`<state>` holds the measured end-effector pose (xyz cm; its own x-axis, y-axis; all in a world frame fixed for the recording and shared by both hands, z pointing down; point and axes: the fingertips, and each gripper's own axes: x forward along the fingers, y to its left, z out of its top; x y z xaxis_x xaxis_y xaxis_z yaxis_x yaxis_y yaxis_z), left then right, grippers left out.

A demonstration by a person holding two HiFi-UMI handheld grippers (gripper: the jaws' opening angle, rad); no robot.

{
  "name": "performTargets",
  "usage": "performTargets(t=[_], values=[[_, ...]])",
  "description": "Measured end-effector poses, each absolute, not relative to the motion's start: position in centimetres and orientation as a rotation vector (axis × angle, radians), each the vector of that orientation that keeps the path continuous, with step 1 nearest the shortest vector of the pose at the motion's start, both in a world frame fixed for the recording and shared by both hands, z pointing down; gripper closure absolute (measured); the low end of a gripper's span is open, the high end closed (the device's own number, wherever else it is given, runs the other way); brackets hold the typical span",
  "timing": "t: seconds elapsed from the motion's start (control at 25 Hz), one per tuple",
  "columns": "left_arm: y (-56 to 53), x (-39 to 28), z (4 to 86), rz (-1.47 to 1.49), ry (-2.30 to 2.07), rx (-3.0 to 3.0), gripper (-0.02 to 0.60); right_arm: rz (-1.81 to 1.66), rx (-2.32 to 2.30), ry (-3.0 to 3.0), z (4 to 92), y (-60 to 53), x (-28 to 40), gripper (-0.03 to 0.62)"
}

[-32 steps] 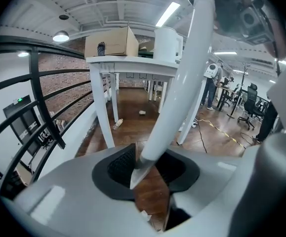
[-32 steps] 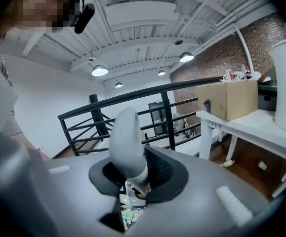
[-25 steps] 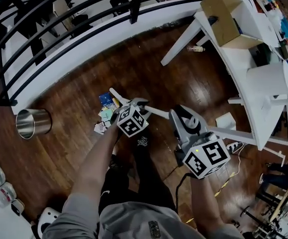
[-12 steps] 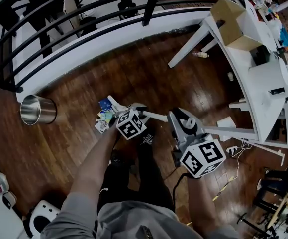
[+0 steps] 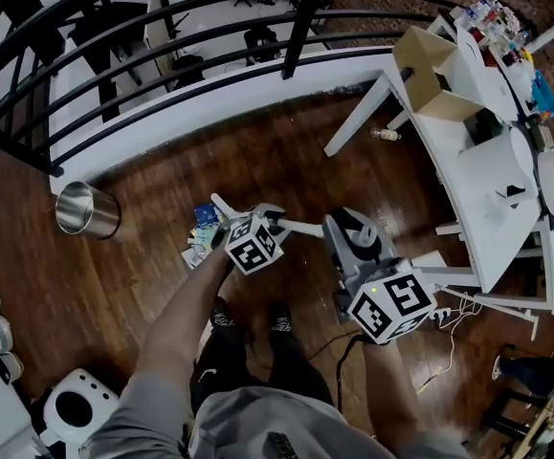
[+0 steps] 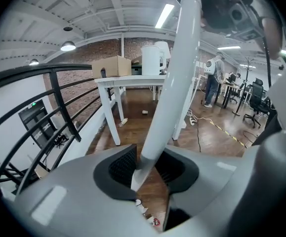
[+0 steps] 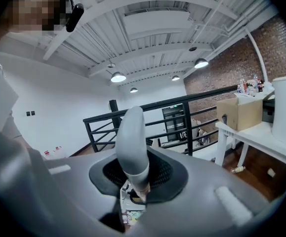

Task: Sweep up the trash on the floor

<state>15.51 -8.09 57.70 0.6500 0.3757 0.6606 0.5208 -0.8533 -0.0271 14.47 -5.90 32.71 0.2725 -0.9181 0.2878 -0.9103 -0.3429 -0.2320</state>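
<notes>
Both shoes (image 5: pixel 222 316) now show well behind the grippers, where a second ago one sat tucked just under the left gripper (image 5: pixel 268 214), and the steel bin (image 5: pixel 87 210) lies higher in the head view. The person holds a broom (image 5: pixel 298 225) across the body with both claws. The left gripper has the white pole between its pads. Its jaws have just been closing, and the pads now press the pole on either side, standing fairly wide around it. The right gripper (image 5: pixel 350 229) is clamped on the grey end of the handle, jaws narrow and pressed on it. The broom's white head points toward the railing (image 5: pixel 162 60) and shows just beside the trash (image 5: pixel 198 229), a small heap of wrappers on the dark wood floor (image 5: pixel 286 151) between the bin and the left gripper. A white table (image 5: pixel 492 223) with a box (image 5: pixel 428 60) on it stands to the right, well apart from the heap.
</notes>
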Motion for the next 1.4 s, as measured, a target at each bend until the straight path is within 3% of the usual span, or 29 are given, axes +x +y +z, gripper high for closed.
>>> performTargets(t=[0.28, 1.0, 1.4], values=[[-5.7, 13.9, 51.9, -1.078, -0.525, -2.633, 0.482, -0.526, -2.263, 1.996, 26.8, -2.4, 14.8, 0.533], [-8.1, -4.5, 43.5, -1.17, 0.007, -2.84, 0.499, -0.365, -1.756, 2.526, 17.5, -7.5, -2.4, 0.533], [-10.2, -9.5, 42.3, -1.138, 0.049, -2.887, 0.499, -0.253, -1.73, 2.616, 16.0, -10.0, -9.0, 0.531]])
